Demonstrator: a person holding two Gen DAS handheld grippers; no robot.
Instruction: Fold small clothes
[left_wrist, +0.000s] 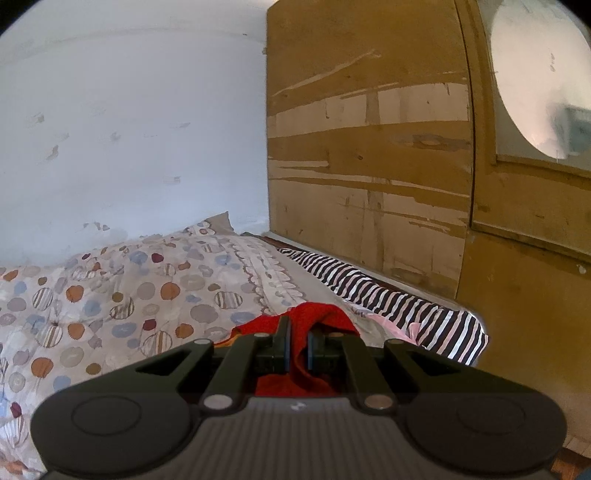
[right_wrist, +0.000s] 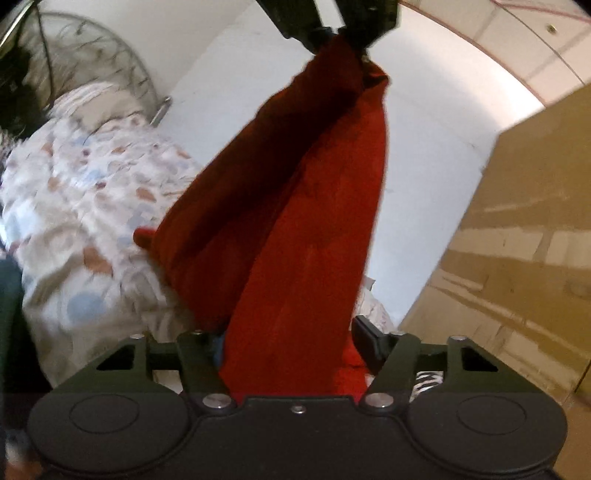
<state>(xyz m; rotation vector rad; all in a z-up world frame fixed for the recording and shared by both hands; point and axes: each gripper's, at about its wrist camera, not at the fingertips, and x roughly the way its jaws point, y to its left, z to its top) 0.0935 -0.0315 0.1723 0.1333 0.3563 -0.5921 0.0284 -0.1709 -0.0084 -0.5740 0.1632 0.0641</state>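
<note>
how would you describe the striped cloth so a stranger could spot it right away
Start at the brown wooden wardrobe beside the bed. At its foot a long striped cloth lies along the bed's edge. Its black and white stripes set it apart from the dotted bedspread and the red garment.

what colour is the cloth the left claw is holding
Red. The cloth shows best in the right wrist view, hanging from the left claw.
</note>
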